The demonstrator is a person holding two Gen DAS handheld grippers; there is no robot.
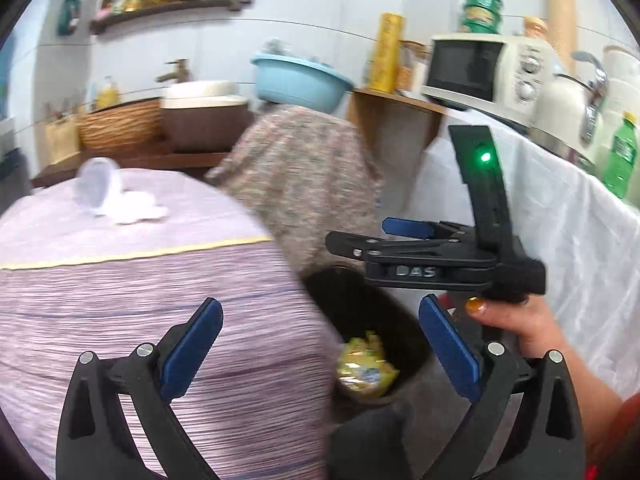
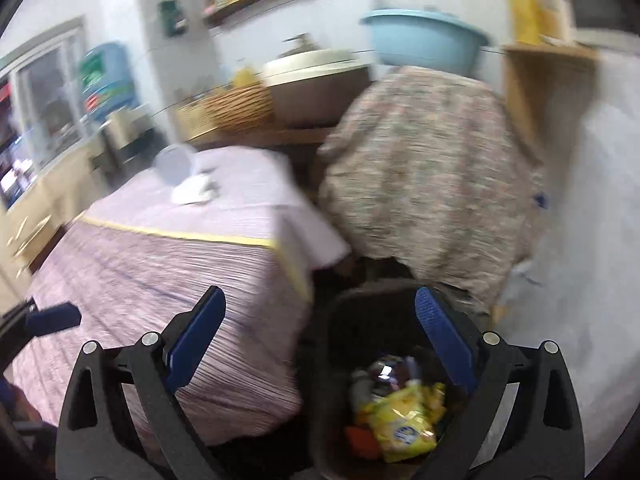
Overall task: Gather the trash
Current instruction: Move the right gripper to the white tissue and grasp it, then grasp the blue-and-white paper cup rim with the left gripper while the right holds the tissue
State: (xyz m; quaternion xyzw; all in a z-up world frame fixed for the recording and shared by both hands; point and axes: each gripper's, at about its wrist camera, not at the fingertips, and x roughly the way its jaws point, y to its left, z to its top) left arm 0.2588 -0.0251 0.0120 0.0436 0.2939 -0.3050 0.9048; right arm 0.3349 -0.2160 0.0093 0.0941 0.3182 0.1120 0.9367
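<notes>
A dark trash bin (image 1: pixel 320 292) (image 2: pixel 340 344) stands on the floor beside a table covered in purple striped cloth (image 1: pixel 140 300) (image 2: pixel 160 248). Inside the bin lie a yellow wrapper (image 1: pixel 366 368) (image 2: pixel 404 424) and other scraps. At the table's far end a clear plastic cup (image 1: pixel 96 184) (image 2: pixel 174 164) lies on its side by a crumpled white tissue (image 1: pixel 136 208) (image 2: pixel 192 192). My left gripper (image 1: pixel 320 308) is open and empty, over the table edge and the bin. My right gripper (image 2: pixel 320 296) (image 1: pixel 356 232), held by a hand (image 1: pixel 520 324), is open and empty above the bin.
A seat draped in floral cloth (image 1: pixel 304 168) (image 2: pixel 432 168) stands behind the bin, with a blue basin (image 1: pixel 298 80) above it. To the right a white-draped counter (image 1: pixel 560 232) carries a microwave (image 1: pixel 480 72) and a green bottle (image 1: pixel 620 156). A sink (image 1: pixel 204 96) and a wicker basket (image 1: pixel 120 128) sit at the back.
</notes>
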